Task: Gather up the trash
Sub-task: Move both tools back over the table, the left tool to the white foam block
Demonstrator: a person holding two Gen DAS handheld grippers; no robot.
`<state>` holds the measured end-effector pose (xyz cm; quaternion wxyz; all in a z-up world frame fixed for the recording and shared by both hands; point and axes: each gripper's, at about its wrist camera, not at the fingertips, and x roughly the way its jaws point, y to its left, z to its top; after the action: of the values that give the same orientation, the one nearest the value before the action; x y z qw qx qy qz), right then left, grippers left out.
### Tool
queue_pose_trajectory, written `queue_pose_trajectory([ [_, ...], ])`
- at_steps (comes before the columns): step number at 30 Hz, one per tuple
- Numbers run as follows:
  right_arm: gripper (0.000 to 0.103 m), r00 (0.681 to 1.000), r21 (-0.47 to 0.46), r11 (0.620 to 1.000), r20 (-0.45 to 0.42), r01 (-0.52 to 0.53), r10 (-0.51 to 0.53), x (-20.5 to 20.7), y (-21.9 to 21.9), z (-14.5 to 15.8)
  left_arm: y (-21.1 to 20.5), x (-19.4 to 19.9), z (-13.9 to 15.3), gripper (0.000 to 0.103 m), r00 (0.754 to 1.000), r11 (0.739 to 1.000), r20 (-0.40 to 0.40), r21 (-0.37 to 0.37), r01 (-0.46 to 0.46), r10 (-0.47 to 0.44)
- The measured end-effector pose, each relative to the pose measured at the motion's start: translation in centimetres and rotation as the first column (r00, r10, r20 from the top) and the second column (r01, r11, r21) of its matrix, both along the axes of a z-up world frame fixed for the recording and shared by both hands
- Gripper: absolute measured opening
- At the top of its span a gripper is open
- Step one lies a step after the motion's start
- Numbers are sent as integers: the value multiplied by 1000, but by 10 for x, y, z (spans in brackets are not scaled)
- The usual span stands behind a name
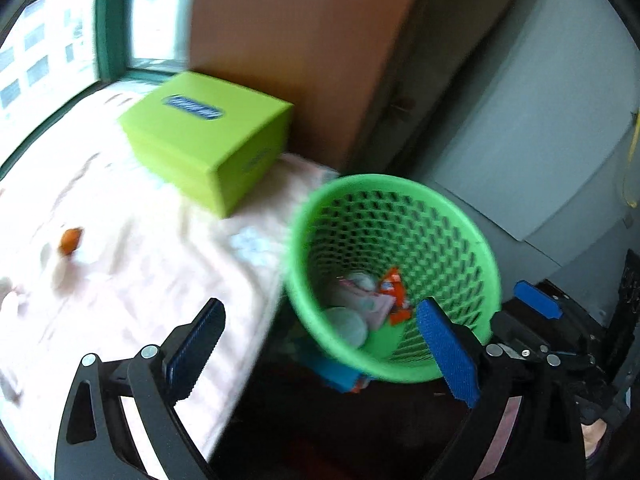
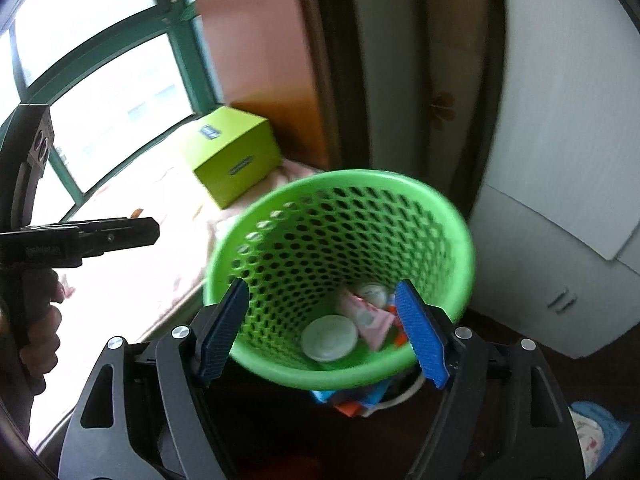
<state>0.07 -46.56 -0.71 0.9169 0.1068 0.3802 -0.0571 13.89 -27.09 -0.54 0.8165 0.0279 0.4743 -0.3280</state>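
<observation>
A green perforated waste basket (image 1: 400, 184) stands beside the bed, seen from above in both views. It holds a round white lid (image 2: 329, 338), a pink packet (image 2: 370, 318) and an orange wrapper (image 1: 394, 292). My left gripper (image 1: 322, 308) is open and empty over the bed's edge and the basket's near rim. My right gripper (image 2: 322, 284) is open above the basket mouth, with nothing between its blue pads. A small orange scrap (image 1: 71, 240) lies on the pale pink bedsheet (image 1: 132, 280), far to the left.
A lime-green box (image 1: 208, 140) sits on the bed by a brown wooden wardrobe (image 1: 304, 40). A green-framed window (image 2: 100, 92) is behind the bed and a white cabinet (image 2: 560, 260) to the right. Blue and orange packets (image 2: 352, 400) lie on the dark floor by the basket.
</observation>
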Motion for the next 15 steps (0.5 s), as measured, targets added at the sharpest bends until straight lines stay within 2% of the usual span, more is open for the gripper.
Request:
queue_pose_trajectory([
  [4, 78, 998, 13, 998, 0, -59, 59, 13, 28, -2, 46, 5, -2, 93, 996, 996, 12, 17, -90, 90],
  [9, 78, 991, 20, 990, -7, -136, 136, 30, 64, -6, 111, 12, -10, 93, 974, 974, 13, 31, -225, 225],
  [15, 78, 974, 28, 974, -12, -226, 226, 50, 108, -11, 200, 23, -22, 93, 913, 911, 5, 58, -408, 409],
])
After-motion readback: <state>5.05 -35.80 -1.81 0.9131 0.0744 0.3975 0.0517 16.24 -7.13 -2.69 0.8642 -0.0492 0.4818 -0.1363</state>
